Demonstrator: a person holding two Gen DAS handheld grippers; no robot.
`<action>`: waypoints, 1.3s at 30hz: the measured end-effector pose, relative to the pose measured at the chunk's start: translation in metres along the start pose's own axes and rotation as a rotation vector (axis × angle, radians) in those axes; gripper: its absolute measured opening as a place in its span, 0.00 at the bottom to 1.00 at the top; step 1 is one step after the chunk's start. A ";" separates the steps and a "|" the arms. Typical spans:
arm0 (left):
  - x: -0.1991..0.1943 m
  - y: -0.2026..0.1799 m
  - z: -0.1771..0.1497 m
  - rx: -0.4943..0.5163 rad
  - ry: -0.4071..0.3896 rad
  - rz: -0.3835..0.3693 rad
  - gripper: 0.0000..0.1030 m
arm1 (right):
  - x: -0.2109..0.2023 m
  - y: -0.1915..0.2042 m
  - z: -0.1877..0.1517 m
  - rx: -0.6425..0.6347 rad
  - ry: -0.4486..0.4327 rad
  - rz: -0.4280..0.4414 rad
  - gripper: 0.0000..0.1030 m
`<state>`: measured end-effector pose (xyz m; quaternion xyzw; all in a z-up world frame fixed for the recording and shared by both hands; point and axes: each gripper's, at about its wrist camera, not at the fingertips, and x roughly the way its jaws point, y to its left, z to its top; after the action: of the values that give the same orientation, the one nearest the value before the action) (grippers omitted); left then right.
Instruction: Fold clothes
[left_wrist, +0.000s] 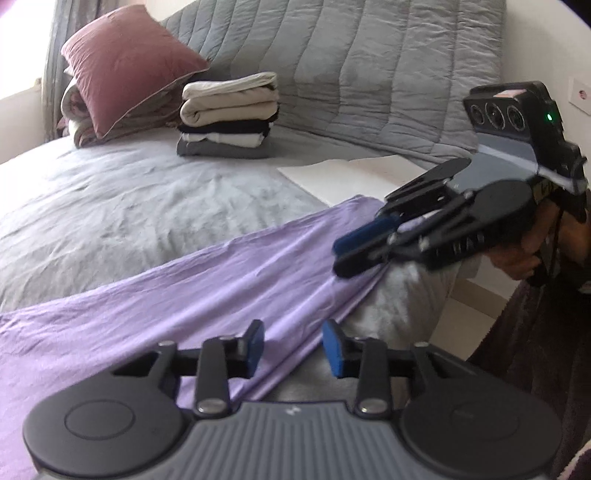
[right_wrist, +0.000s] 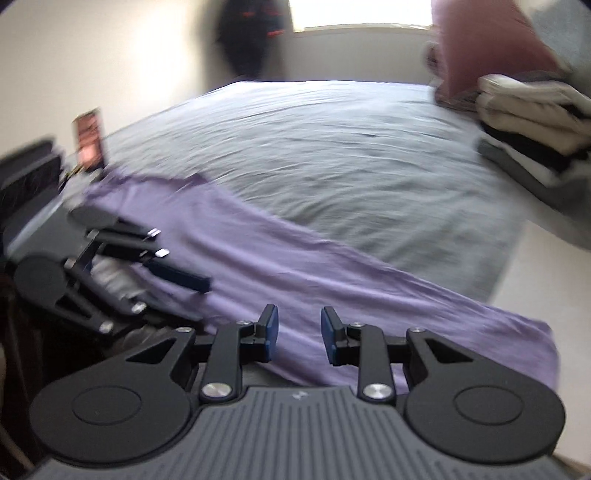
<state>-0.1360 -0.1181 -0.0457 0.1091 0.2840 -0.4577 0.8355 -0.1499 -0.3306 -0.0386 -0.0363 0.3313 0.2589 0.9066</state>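
Both grippers' fingers (left_wrist: 255, 345) apart, empty, over lilac garment (left_wrist: 184, 288) stretched lengthwise along bed edge.

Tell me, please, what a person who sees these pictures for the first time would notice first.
First, the long purple garment spread across the near edge of the grey bed, with both tongs open above it: left tongs, right tongs. Next, the stack of folded clothes far back on the bed, beside a mauve pillow.
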 end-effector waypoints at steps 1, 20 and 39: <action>0.000 0.000 0.000 0.004 -0.001 0.001 0.30 | 0.001 0.005 -0.001 -0.024 0.000 0.016 0.29; 0.011 0.026 0.009 -0.100 0.015 -0.011 0.19 | 0.026 0.016 -0.003 -0.113 0.078 0.040 0.00; 0.020 -0.045 0.002 0.419 0.067 0.212 0.17 | 0.011 -0.005 0.011 0.052 0.024 0.113 0.00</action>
<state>-0.1639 -0.1582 -0.0521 0.3242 0.1972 -0.4127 0.8281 -0.1336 -0.3277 -0.0372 0.0030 0.3502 0.3007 0.8871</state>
